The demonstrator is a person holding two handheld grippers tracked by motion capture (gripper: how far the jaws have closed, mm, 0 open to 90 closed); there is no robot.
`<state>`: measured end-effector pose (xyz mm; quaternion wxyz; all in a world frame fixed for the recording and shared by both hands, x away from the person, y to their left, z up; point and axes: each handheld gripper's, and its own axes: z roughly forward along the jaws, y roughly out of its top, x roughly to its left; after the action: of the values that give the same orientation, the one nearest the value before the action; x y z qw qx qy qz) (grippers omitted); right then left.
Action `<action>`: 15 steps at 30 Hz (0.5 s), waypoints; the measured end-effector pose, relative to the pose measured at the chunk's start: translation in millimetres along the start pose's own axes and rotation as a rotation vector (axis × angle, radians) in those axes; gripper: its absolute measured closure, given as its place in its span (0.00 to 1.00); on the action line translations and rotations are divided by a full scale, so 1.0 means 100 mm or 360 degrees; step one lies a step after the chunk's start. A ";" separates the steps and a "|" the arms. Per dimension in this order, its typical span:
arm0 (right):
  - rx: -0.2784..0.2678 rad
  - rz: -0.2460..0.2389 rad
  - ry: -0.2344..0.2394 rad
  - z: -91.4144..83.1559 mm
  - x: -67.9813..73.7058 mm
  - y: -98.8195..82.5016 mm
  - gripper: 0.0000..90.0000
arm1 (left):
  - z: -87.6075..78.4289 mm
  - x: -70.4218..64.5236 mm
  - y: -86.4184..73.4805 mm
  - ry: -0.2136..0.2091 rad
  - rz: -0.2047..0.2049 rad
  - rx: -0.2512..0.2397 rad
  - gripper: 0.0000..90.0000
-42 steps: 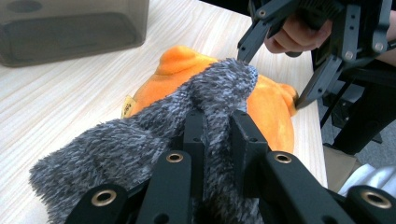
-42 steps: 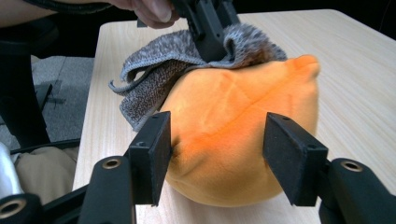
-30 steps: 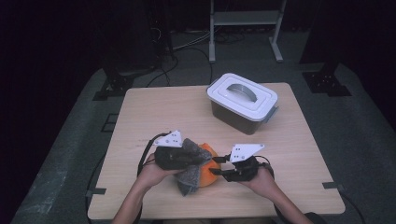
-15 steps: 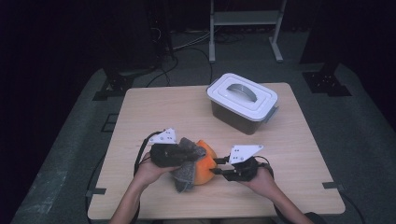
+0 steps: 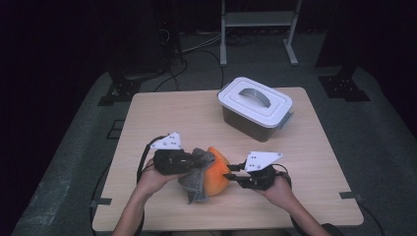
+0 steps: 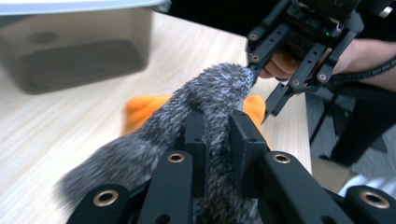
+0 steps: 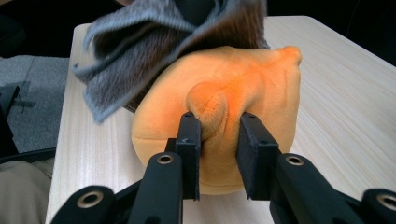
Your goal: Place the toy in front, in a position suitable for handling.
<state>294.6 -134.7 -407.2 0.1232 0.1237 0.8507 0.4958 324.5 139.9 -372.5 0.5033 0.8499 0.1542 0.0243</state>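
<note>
Right gripper (image 7: 218, 140) jaws just closed onto orange plush (image 7: 224, 93), left gripper (image 6: 217, 135) still clamping grey cloth (image 6: 205, 93).

White-lidded storage box (image 5: 255, 109) on the wooden table (image 5: 167, 118); behind, cables and perhaps a metal stand (image 5: 258, 22)

cloth (image 6: 205, 98): grey, fuzzy | plush toy (image 7: 233, 79): orange, velvety | table (image 5: 172, 113): matt wood

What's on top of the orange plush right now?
A grey fuzzy cloth is draped over the orange plush, pinched by the left gripper. The right gripper pinches a fold of the plush. What lies beneath the cloth is covered.
</note>
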 end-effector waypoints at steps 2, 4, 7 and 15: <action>0.0037 -0.0067 0.0009 0.05 0.07 0.02 0.79 | 0.04 -0.01 0.01 0.0000 0.0016 0.0018 0.88; 0.0044 -0.0068 0.0025 0.07 0.09 0.02 0.79 | 0.07 -0.02 -0.01 -0.0007 -0.0003 0.0013 0.88; 0.0045 -0.0060 0.0041 0.07 0.09 0.01 0.80 | 0.08 0.01 -0.04 0.0001 -0.0014 0.0042 0.88; 0.0049 -0.0043 0.0049 0.08 0.05 -0.02 0.80 | 0.05 0.11 -0.14 -0.0005 -0.0037 0.0097 0.88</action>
<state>292.1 -127.5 -413.1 0.1148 0.1063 0.8617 0.4827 332.5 144.9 -388.2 0.4776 0.8631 0.1639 0.0124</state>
